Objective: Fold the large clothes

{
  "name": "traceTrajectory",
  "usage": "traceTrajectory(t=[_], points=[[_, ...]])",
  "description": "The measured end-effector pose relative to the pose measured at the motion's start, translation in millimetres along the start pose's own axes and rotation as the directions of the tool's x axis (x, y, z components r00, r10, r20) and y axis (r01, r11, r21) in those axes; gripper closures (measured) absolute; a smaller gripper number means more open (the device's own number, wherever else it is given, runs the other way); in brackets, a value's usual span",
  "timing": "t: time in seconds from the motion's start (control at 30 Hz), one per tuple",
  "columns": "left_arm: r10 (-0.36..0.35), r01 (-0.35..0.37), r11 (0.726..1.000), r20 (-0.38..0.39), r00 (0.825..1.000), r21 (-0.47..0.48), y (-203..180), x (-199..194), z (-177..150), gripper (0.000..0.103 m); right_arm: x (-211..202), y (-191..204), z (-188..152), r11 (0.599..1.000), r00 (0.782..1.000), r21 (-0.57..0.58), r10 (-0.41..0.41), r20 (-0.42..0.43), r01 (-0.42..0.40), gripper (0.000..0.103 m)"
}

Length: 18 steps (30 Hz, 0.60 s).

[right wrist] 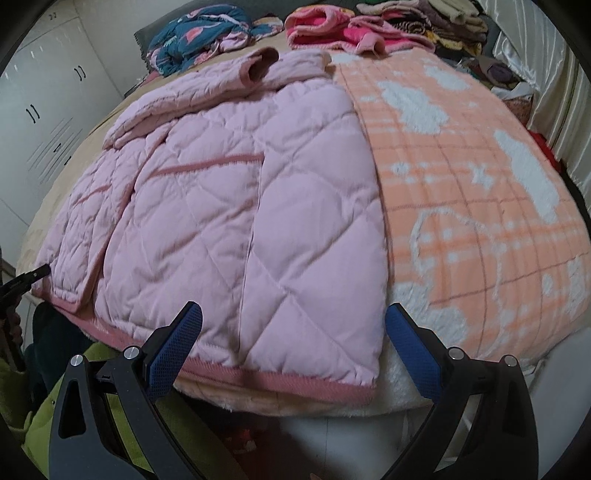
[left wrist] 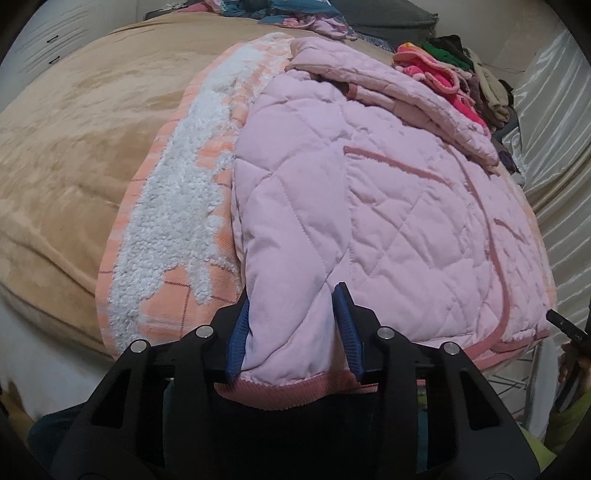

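Where the bed's near edge drops away, a pink quilted jacket (left wrist: 369,192) lies spread flat on an orange-and-white fleece blanket (left wrist: 173,206), its diamond stitching puffy and lightly creased, a darker pink ribbed band running along the hem. One sleeve is folded across the upper part of the garment, its cuff opening showing in the right wrist view, and a dusty-pink trim line crosses the chest. The left gripper (left wrist: 293,328) is clenched on the jacket's hem, both blue pads pressed against a fold of the quilted fabric that bulges between them. The right gripper (right wrist: 291,354) stands released, its jaws wide apart just at the hem, one finger over the jacket and the other beside the jacket's side edge over the blanket's white underside. Beneath the blanket lies a tan bedspread (left wrist: 81,122). Near the far edge of the bed sit a teal patterned garment (right wrist: 199,33) and a heap of bright pink clothes (right wrist: 332,29).
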<state>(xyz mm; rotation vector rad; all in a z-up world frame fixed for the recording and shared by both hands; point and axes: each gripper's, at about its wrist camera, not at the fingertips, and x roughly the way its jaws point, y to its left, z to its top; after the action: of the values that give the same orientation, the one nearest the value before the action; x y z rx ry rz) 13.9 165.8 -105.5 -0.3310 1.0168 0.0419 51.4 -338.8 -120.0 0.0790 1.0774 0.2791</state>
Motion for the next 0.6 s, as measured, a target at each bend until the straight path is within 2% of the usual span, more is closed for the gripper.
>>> traceTrajectory(t=[0.17, 0.33, 0.43, 0.47, 0.5, 0.57, 0.6], points=[[0.019, -0.019, 1.0, -0.004, 1.0, -0.001, 4, 4, 0, 0.061, 7, -6, -9, 1.0, 0.999, 0.017, 0.025, -0.027, -0.025, 0.004], [0.028, -0.029, 0.999, -0.02, 0.999, -0.022, 12, 7, -2, 0.044, 21, -19, -20, 0.991, 0.991, 0.09, 0.11, -0.074, -0.103, 0.004], [0.015, -0.016, 0.999, -0.028, 1.0, -0.036, 16, 10, -4, 0.044, 23, -21, -26, 0.982, 0.986, 0.126, 0.152, -0.06, -0.144, 0.006], [0.014, -0.015, 0.999, -0.029, 0.999, -0.034, 15, 11, -5, 0.044, 21, -20, -26, 0.98, 0.985, 0.123, 0.162, -0.056, -0.154, 0.009], [0.008, -0.009, 0.999, -0.033, 0.999, -0.032, 15, 12, -5, 0.044, 19, -18, -26, 0.98, 0.984, 0.114, 0.169, -0.054, -0.162, 0.02], [0.006, -0.007, 0.999, -0.034, 0.999, -0.037, 14, 13, -6, 0.049, 15, -16, -26, 0.981, 0.983, 0.095, 0.176, -0.048, -0.171, 0.034], [0.008, -0.009, 0.999, -0.029, 1.0, -0.041, 13, 12, -6, 0.053, 10, -15, -25, 0.981, 0.983, 0.081, 0.181, -0.035, -0.178, 0.048]])
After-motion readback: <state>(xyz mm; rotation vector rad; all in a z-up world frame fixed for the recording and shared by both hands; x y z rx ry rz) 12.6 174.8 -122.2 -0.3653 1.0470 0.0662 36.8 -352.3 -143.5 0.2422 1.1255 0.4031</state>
